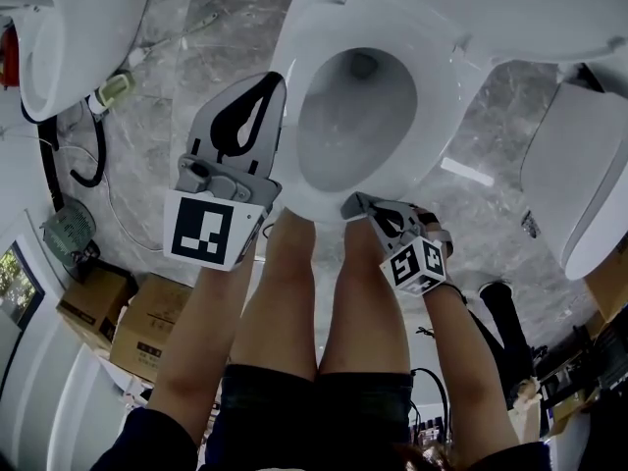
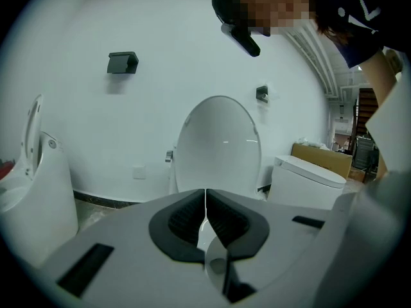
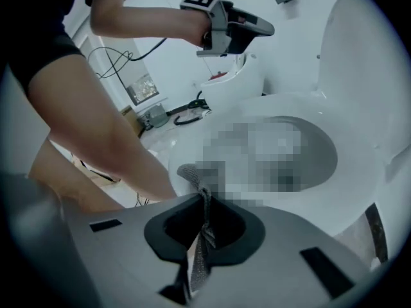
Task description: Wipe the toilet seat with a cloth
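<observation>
- L side: left claw closed, pads together, nothing between them; held up over the left part of the toilet seat, clear of it, idle
- Centre: seat is down around the open bowl, lid raised behind; no marks or wet patches can be made out on the seat
- R of centre: right claw clamped on a grey cloth at the seat's front rim, just ahead of the person's knees; a narrow strip runs through the pads w/ a small bunched end past the tips. Cloth-to-seat contact not confirmable
- Stage (judgement): wipe at or near its start, front rim first
- Risk 1: little cloth past the tips, so hard claw tips may rub the seat instead of fabric; cause: bunched, narrow grip
- Risk 2: cloth could drag out of the pads and drop into the bowl; cause: friction on a long stroke along the inner edge
- Risk 3: L and rear of the seat missed; cause: reach limited w/ knees tight against the front
</observation>
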`<state>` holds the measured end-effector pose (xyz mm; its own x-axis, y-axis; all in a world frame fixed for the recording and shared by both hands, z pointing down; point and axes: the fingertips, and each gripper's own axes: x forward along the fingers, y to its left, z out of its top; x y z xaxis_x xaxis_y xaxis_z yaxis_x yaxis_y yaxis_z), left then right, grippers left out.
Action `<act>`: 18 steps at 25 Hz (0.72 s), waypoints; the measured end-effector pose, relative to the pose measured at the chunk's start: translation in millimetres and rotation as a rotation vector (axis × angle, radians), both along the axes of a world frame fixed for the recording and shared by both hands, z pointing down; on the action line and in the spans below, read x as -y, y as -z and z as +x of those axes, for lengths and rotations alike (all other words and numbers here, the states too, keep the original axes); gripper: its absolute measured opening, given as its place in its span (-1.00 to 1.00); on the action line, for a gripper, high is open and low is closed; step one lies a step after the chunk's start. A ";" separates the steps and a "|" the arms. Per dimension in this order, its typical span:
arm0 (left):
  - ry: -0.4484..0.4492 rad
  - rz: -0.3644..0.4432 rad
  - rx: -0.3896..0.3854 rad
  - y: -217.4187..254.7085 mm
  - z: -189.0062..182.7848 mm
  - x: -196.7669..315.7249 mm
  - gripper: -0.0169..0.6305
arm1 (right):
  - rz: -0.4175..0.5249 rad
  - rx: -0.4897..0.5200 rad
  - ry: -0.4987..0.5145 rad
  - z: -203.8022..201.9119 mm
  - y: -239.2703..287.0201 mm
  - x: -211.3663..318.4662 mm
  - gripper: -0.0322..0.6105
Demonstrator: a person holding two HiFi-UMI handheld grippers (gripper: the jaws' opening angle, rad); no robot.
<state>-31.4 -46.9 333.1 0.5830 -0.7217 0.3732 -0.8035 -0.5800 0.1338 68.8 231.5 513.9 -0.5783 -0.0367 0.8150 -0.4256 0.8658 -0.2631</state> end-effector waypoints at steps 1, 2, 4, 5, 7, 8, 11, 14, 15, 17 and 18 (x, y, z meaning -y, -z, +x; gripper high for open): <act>-0.002 -0.002 0.003 -1.4 1.3 0.2 -0.87 | 0.002 0.013 0.008 3.8 0.5 -3.3 -0.79; -0.004 -0.003 0.005 -2.8 2.9 0.6 -0.87 | 0.010 0.020 0.012 10.4 0.3 -2.5 -0.79; -0.007 -0.005 0.007 -4.9 6.2 1.9 -0.87 | 0.038 0.020 0.005 29.1 -1.0 9.1 -0.80; -0.009 -0.006 0.008 -5.5 7.9 2.5 -0.87 | 0.056 0.018 -0.006 40.0 -1.4 18.9 -0.79; -0.023 -0.012 0.025 -7.7 11.3 2.2 -0.87 | 0.095 0.010 -0.028 62.2 -1.8 42.2 -0.79; -0.037 -0.016 0.039 -9.6 13.3 1.4 -0.87 | 0.118 0.006 -0.036 72.6 -2.0 55.0 -0.79; -0.058 -0.018 0.050 -11.3 22.4 3.5 -0.87 | 0.189 -0.018 -0.074 99.6 -2.2 97.7 -0.80; -0.067 -0.006 0.034 -8.8 31.6 7.1 -0.87 | 0.242 -0.047 -0.144 119.1 0.4 134.9 -0.79; -0.067 -0.006 0.036 -8.8 33.5 8.1 -0.87 | 0.250 -0.052 -0.168 122.8 0.5 141.2 -0.79; -0.063 -0.011 0.047 -9.8 35.8 9.6 -0.87 | 0.245 -0.055 -0.226 125.4 -0.7 143.1 -0.79; -0.060 -0.012 0.049 -10.0 36.8 10.2 -0.87 | 0.227 -0.049 -0.259 123.6 -1.0 140.3 -0.79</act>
